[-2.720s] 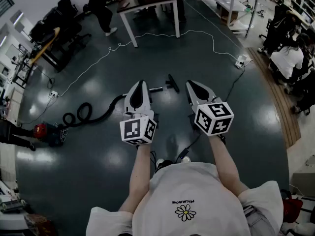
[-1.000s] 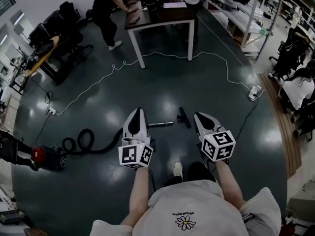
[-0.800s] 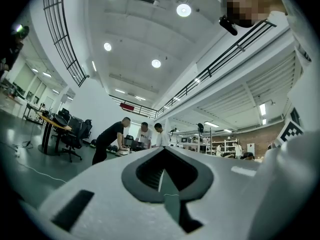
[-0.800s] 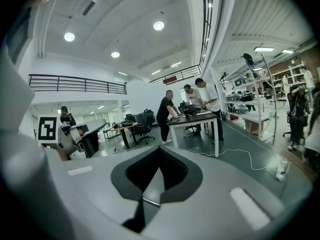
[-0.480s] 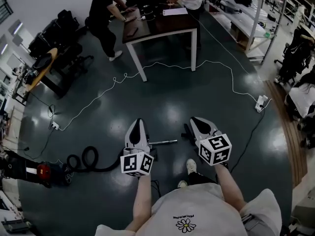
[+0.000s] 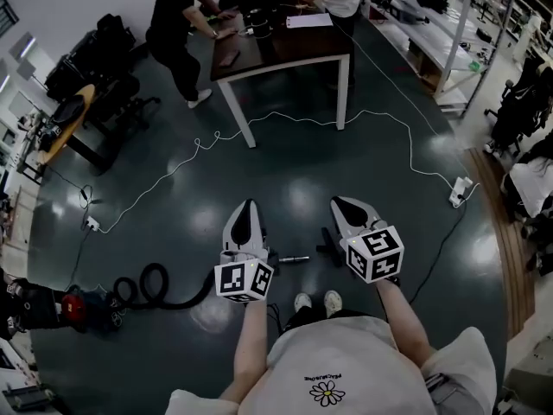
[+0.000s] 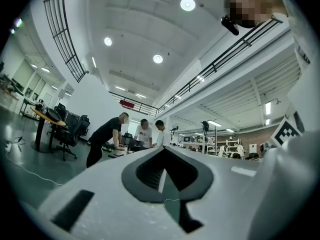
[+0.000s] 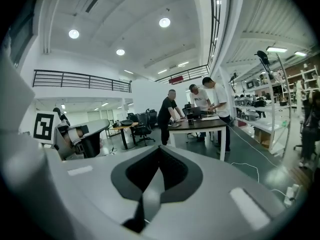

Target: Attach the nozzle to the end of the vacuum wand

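Nozzle [image 6: 326, 242] lies on the floor just below the right gripper's [image 6: 342, 206] jaws, which are pressed together on nothing. The vacuum wand [image 6: 295, 258] lies near it, between both grippers. The left gripper's [image 6: 246, 207] jaws are likewise together, empty.

White short-sleeved T-shirt [image 6: 371, 361] with daisy print [image 6: 326, 393], white shoes [image 6: 332, 301]; pale grey plastic left gripper [image 6: 244, 207] and right gripper [image 6: 340, 204] bear black-and-white marker cubes [image 6: 244, 281].
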Demonstrator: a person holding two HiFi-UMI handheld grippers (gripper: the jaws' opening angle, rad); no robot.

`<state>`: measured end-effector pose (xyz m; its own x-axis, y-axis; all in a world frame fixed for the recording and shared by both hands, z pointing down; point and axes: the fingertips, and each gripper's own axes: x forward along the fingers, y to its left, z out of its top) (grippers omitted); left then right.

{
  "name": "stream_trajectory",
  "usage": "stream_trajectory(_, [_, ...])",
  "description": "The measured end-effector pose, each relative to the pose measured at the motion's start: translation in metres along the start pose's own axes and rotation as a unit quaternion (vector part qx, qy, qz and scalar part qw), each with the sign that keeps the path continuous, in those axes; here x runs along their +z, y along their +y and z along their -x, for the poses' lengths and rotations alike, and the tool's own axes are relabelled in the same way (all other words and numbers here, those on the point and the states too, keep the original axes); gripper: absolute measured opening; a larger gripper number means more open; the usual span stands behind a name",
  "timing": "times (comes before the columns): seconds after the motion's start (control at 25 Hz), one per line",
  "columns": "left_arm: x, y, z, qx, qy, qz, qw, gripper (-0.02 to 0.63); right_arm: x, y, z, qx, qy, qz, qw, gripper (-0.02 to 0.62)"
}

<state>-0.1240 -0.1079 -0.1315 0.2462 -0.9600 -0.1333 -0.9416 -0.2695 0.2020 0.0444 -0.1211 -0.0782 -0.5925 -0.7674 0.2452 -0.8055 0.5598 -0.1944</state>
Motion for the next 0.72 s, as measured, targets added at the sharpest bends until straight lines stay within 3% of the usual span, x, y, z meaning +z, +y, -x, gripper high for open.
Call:
stream_trajectory(0.32, [0.001, 0.028, -0.037, -0.011, 0.009, -0.001, 0.9999, 0.000, 0.025, -0.005, -0.039, -0.022, -0.009, 0.014, 1.000, 0.006])
stream_trajectory(0.72, [-0.026, 0.045, -0.056, -0.031, 0.050, -0.006, 0.9982, 0.000, 0.015, -0.015, -0.070, -0.032, 0.009, -0.001, 0.999, 0.005])
